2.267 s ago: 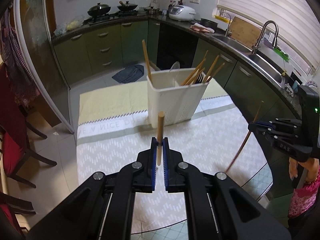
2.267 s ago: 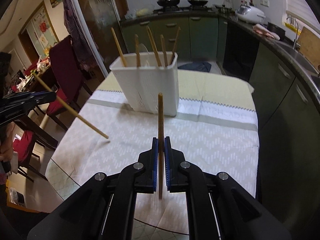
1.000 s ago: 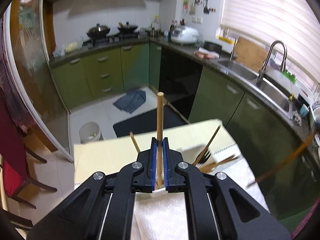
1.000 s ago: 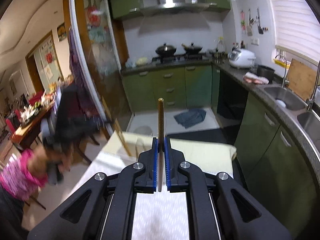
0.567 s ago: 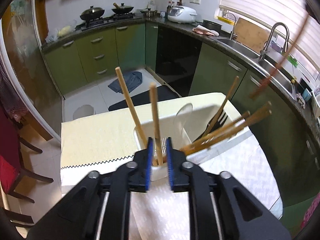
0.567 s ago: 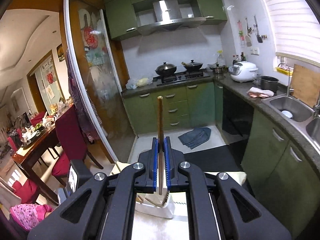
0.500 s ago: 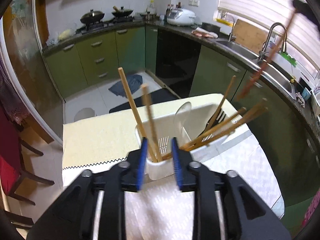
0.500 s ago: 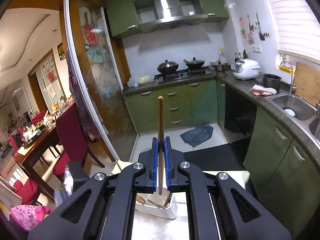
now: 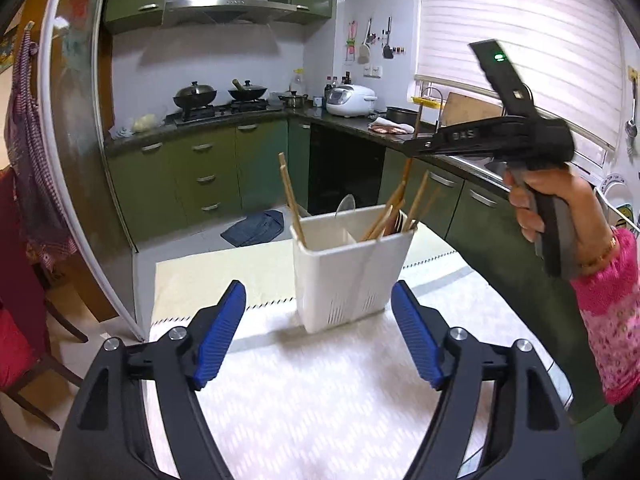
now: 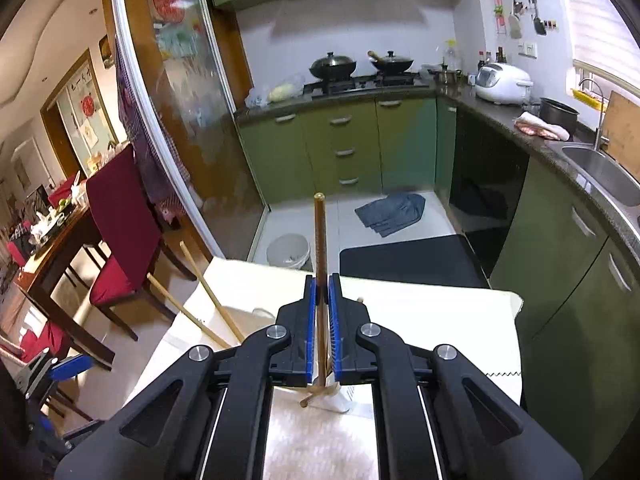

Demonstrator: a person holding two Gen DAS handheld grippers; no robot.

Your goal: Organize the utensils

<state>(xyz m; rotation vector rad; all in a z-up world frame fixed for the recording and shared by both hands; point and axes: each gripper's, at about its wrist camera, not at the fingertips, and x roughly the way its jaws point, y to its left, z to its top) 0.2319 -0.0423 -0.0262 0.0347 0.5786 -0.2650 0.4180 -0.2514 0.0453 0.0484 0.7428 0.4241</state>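
Note:
A white utensil holder (image 9: 352,272) stands on the patterned tablecloth (image 9: 320,392). Two chopsticks (image 9: 291,200) lean in its left compartment; several chopsticks (image 9: 394,208) and a spoon (image 9: 345,207) fill the others. My left gripper (image 9: 318,336) is open and empty, in front of the holder. My right gripper (image 10: 322,316) is shut on a wooden chopstick (image 10: 320,240), held upright above the holder; in the left wrist view it (image 9: 416,146) hovers over the holder's right side. Two leaning chopsticks (image 10: 204,300) show in the right wrist view.
Green kitchen cabinets (image 9: 216,176) and a counter with a sink (image 10: 600,168) ring the table. A red chair (image 10: 120,236) and dining table stand to the left. A blue cloth (image 9: 256,228) and a white bucket (image 10: 288,250) lie on the floor.
My left gripper opened, let its chopstick drop into the holder's left compartment, and pulled back. My right gripper lifted its chopstick and came over the holder.

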